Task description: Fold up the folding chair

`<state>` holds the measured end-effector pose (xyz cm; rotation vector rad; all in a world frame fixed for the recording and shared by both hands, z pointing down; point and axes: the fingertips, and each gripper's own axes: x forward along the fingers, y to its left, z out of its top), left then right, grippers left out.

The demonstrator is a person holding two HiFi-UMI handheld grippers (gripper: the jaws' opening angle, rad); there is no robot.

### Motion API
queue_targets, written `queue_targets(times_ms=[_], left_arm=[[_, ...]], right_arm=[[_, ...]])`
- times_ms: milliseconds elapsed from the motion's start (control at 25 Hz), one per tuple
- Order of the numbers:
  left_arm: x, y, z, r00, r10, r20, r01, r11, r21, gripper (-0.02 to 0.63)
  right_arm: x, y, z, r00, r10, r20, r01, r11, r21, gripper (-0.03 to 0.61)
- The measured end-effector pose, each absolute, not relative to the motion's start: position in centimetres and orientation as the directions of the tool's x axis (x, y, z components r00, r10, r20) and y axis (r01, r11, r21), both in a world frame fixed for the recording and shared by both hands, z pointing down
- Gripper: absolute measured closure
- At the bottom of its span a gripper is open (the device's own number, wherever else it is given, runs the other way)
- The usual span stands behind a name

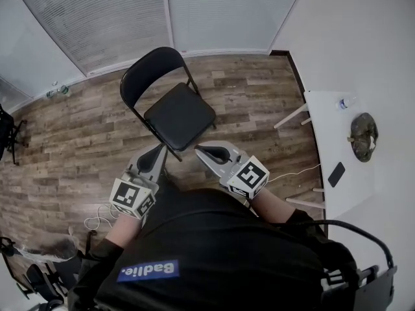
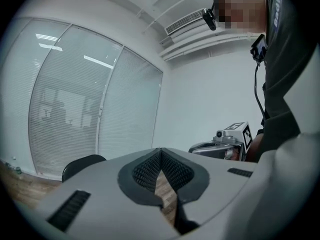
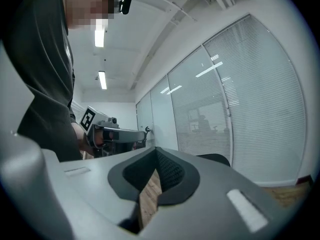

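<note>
Head view: the folding chair (image 1: 179, 114) stands unfolded on the wood floor (image 1: 78, 128), seat down, right in front of the person. The left gripper (image 1: 157, 150) has its jaws pressed together with nothing between them, tips near the seat's front edge. The right gripper (image 1: 200, 150) is closed the same way, empty, just beside the seat's near corner.

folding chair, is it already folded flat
No, the folding chair stands open on the wood floor, with its seat down flat and its backrest raised behind it.
</note>
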<state>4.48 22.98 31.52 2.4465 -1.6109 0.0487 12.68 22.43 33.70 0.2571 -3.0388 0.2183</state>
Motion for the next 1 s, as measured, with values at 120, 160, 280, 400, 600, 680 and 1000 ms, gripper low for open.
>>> queue_targets(times_ms=[120, 160, 280, 400, 600, 680, 1000], left_arm=[[2.2, 19.8, 32.0, 0.448, -0.883, 0.138, -0.889, -0.426, 0.166, 0.609], [1.3, 18.6, 32.1, 0.464, -0.875, 0.135, -0.882, -0.442, 0.166, 0.609], [-2.0, 15.0, 31.7, 0.503, -0.855, 0.127, -0.861, -0.482, 0.163, 0.609], [-6.1, 11.9, 31.8, 0.541, -0.831, 0.132, -0.838, -0.520, 0.165, 0.609], [-11.6, 7.6, 32.5, 0.607, -0.781, 0.143, -0.793, -0.583, 0.179, 0.609], [-13.0, 6.3, 33.0, 0.623, -0.767, 0.152, -0.780, -0.597, 0.186, 0.609], [-13.1, 1.8, 34.1, 0.628, -0.755, 0.188, -0.778, -0.599, 0.189, 0.609]], right_arm=[[10.5, 19.6, 34.3, -0.971, -0.211, 0.109, -0.225, 0.963, -0.146, 0.577], [9.5, 18.5, 34.5, -0.968, -0.225, 0.113, -0.240, 0.959, -0.149, 0.577], [5.9, 15.5, 34.4, -0.958, -0.260, 0.125, -0.278, 0.947, -0.161, 0.577], [2.1, 12.6, 34.3, -0.942, -0.309, 0.127, -0.329, 0.927, -0.182, 0.577], [-2.3, 8.3, 34.6, -0.902, -0.403, 0.154, -0.427, 0.883, -0.196, 0.577], [-3.3, 7.2, 34.9, -0.888, -0.432, 0.158, -0.457, 0.866, -0.201, 0.577], [-1.4, 3.3, 36.5, -0.861, -0.480, 0.167, -0.508, 0.821, -0.259, 0.577]])
